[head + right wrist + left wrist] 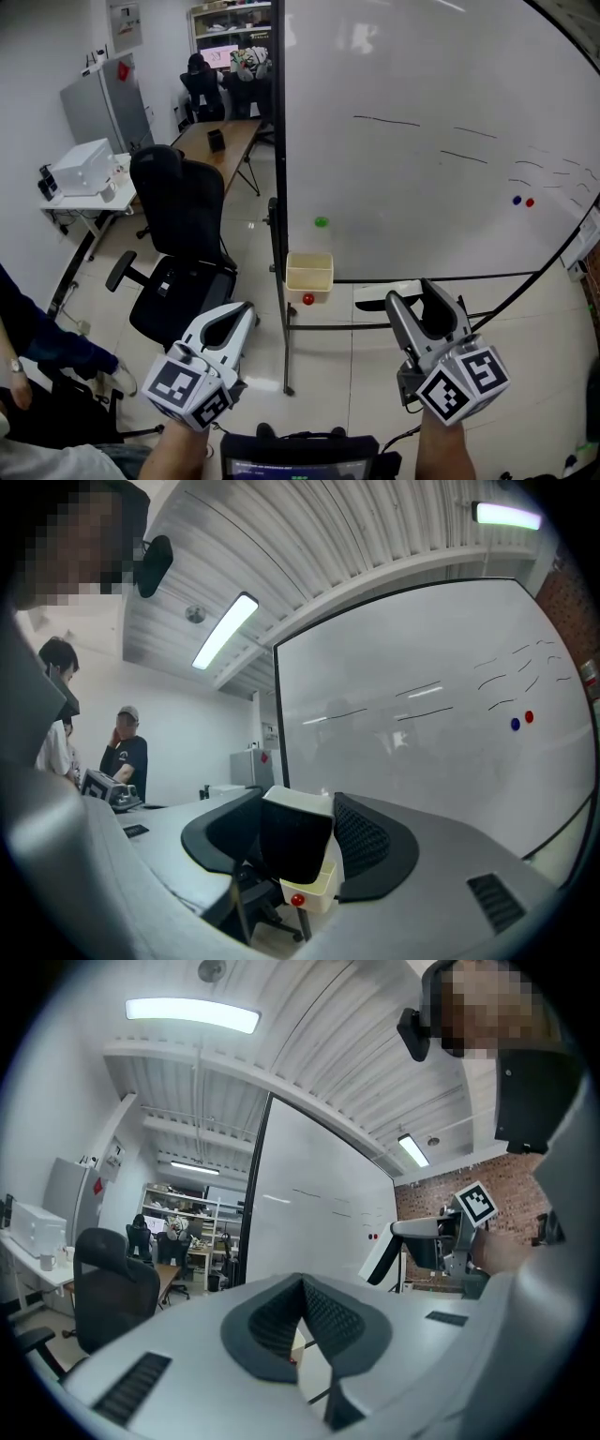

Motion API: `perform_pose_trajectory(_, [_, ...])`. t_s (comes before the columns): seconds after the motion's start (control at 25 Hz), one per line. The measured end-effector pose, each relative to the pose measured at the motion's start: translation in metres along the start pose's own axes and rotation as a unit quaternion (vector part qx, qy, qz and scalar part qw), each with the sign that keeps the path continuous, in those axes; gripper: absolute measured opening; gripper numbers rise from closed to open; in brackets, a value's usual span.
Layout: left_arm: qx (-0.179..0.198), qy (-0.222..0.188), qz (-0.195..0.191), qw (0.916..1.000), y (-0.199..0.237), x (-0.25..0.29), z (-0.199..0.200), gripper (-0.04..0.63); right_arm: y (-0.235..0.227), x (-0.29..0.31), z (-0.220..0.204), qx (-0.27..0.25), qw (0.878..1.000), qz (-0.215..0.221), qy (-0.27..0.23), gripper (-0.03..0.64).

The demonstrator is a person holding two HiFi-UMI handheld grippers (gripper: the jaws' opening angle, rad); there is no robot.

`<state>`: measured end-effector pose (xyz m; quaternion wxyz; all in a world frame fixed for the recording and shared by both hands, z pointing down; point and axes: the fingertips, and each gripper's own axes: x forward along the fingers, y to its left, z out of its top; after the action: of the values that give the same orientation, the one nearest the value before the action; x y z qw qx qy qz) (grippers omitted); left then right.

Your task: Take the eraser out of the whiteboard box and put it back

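Note:
A cream whiteboard box [309, 271] hangs on the lower left of the whiteboard [431, 178], with a red magnet [307, 299] on its front. My right gripper [412, 294] points level at the board, right of the box, and is shut on the eraser [294, 844], a black block with a white top. In the right gripper view the box [320, 885] shows just below and beyond the eraser. The eraser is hard to make out in the head view. My left gripper [247, 309] is lower left of the box, jaws shut and empty; the left gripper view shows its pads [323, 1314] meeting.
A black office chair [183, 239] stands left of the board's stand [279, 309]. A person's arm [42, 342] shows at the left edge. The board carries a green magnet [322, 222] and blue and red magnets [522, 201]. A white and black thing [382, 294] lies by the bottom rail.

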<state>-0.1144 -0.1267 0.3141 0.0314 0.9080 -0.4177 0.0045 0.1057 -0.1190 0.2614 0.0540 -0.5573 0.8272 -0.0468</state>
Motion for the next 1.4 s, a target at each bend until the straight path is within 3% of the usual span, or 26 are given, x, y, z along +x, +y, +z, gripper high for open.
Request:
perform_pose_trajectory(0.16, [0.027,0.01,0.001,0.9996,0.0,-0.003,-0.004,0.034,0.002,-0.001,0.0,0.0,1.0,-0.002,0.0,0.268])
perform_pose_trajectory(0.4, [-0.009,-0.004,0.02,0.9998,0.006,-0.001,-0.003,0.034,0.0,0.0,0.002,0.002,1.0,0.001,-0.001,0.268])
perform_pose_trajectory(0.84, [-0.009,-0.012,0.034,0.9993,0.009,-0.001,-0.008,0.035,-0.004,0.014,-0.008,0.003,1.0,0.005,0.012,0.268])
perform_pose_trajectory(1.4, [-0.019,0.018,0.056,0.9981,0.06,0.016,-0.04,0.037,0.011,0.111,-0.067,0.009,0.998,0.026,0.059,0.268])
